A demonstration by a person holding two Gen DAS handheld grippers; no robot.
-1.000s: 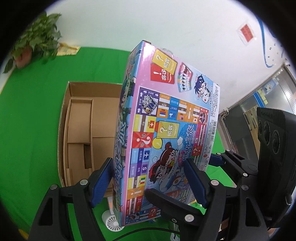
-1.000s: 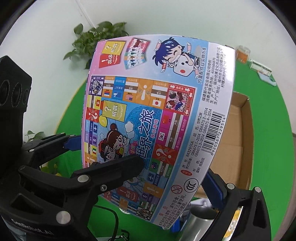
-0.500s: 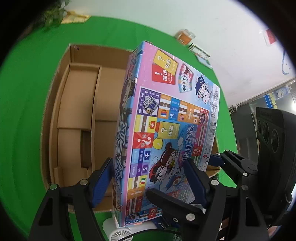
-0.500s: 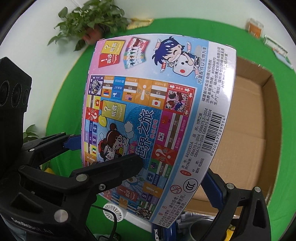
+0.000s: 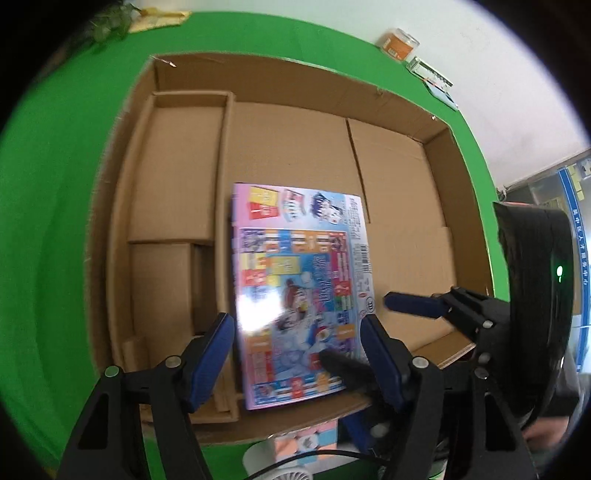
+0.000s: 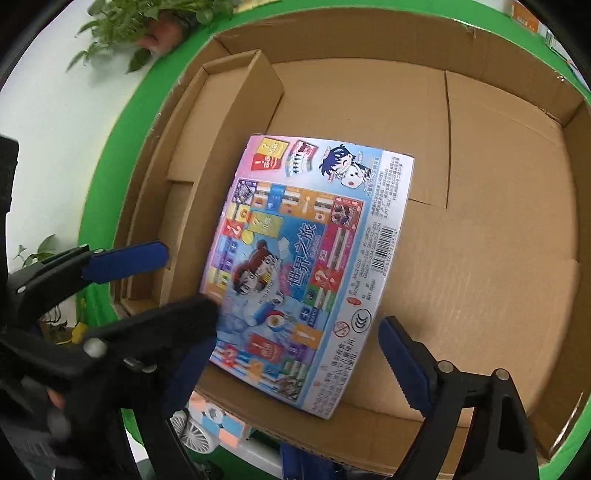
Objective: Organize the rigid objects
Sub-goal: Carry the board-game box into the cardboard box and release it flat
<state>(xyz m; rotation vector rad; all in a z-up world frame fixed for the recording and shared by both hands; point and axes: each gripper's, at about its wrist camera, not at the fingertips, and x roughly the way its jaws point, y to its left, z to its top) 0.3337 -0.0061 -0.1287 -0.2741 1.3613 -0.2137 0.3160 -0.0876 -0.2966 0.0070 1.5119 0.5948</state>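
We find the board-game box lying flat on the floor of the large cardboard box, its printed face up, in the wide main compartment and close against the cardboard divider that fences off the narrower sections on the left. A second ago it stood upright in the air above the carton, pinched between our two tools; half a second ago it was still raised and gripped, with the carton already filling the view beneath. Now it has dropped away from the cameras and looks smaller and flat.

Our left tool hovers over the near end of the game box, its blue pads spread to either side of it and its jaws closing; the game box lies below, not pressed between them. Our right tool likewise stands spread above the near corner, jaws closing, with its pads apart from the cardboard. The left view is blurred, so whether a pad brushes the game box edge we cannot quite say.

Below the carton's near wall a pastel puzzle cube and a small white fan rest on the green tabletop. A potted plant stands at the far corner.
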